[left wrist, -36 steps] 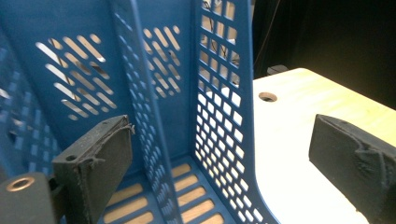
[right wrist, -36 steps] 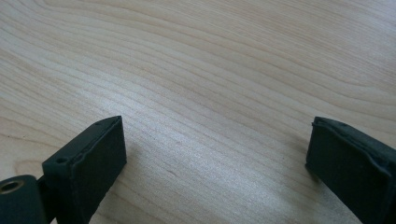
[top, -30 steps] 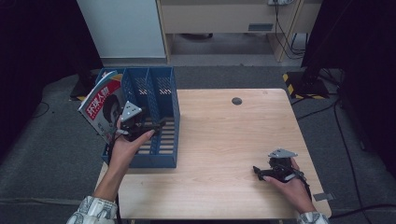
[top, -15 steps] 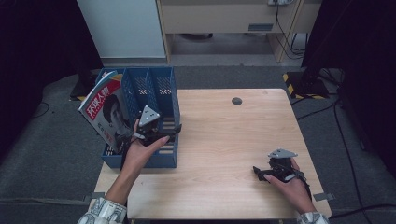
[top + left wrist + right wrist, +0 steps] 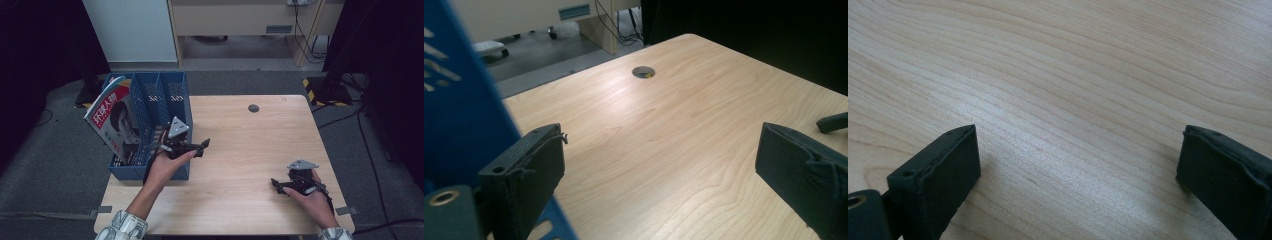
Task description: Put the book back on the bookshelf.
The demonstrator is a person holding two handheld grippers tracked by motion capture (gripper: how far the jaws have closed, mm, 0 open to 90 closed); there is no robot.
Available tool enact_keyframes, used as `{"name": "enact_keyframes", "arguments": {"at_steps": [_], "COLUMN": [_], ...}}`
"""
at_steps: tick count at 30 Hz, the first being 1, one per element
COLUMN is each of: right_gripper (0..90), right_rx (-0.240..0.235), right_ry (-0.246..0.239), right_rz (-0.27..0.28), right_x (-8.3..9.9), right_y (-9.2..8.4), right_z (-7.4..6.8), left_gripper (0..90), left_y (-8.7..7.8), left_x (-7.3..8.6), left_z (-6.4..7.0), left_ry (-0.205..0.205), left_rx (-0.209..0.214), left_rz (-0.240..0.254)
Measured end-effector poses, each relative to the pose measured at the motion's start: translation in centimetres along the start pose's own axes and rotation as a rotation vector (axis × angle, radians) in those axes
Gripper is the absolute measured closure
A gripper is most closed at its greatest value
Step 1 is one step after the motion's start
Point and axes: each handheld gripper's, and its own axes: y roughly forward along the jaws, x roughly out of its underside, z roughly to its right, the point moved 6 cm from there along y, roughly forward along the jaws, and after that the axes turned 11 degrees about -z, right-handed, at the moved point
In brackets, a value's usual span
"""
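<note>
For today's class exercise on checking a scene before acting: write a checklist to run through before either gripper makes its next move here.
1. Left gripper open, nothing between its jaws: ok.
2. Right gripper open and empty, low over the light wooden table: ok.
3. Magazine with a red-and-white cover in the leftmost slot of the blue plastic file rack, leaning left: ok.
4. Rack fully on the table: not ok, its left part overhangs the edge.
5. Left gripper clear of the rack: cannot tell, a jaw sits right beside the blue wall.

Table [image 5: 240, 150] pale wood, smooth, slight sheen; file rack [image 5: 170, 100] blue perforated plastic; magazine [image 5: 112, 122] glossy paper.
</note>
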Motion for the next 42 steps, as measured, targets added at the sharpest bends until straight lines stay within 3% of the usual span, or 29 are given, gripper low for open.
{"name": "enact_keyframes", "arguments": {"at_steps": [11,23,33,37,42], "right_gripper": [3.8,3.8,3.8,3.8,3.8], "right_rx": [-0.002,0.006,0.008,0.008,0.008], "right_ry": [0.009,0.016,0.016,0.016,0.017], "right_rz": [-0.002,0.000,0.004,0.004,0.004], "right_x": [0.2,0.5,0.5,0.5,0.5], "right_y": [-0.2,-0.4,-0.4,-0.4,-0.4], "right_z": [0.6,1.3,1.4,1.4,1.4], "left_gripper": [5.1,5.1,5.5,5.5,5.9], "left_y": [2.8,6.6,9.9,11.1,11.9], "left_x": [-0.1,1.5,4.5,5.7,6.3], "left_z": [3.4,7.4,9.5,9.8,9.8], "left_ry": [0.039,0.088,0.102,0.110,0.097], "left_rx": [0.045,0.091,0.120,0.113,0.103], "left_rz": [-0.040,-0.127,-0.225,-0.268,-0.285]}}
